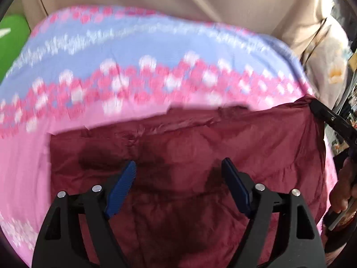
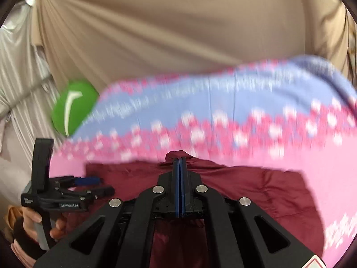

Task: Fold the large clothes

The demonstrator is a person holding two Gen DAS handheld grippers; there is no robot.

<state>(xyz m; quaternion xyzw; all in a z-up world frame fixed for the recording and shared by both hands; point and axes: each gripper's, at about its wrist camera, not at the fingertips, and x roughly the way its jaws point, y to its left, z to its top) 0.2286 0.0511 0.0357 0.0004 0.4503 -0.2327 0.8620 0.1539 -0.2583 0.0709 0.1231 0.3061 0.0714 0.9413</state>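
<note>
While the left tool (image 1: 178,174) gapes above, the right tool (image 2: 180,160) pinches the maroon garment (image 1: 200,138)

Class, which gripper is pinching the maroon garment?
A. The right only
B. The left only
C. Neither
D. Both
A: the right gripper is shut on a corner of the maroon garment, while the left gripper hangs open above the cloth.

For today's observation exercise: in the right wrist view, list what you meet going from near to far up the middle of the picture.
right gripper, shut on the maroon garment → pink and blue patterned sheet → beige curtain.
</note>
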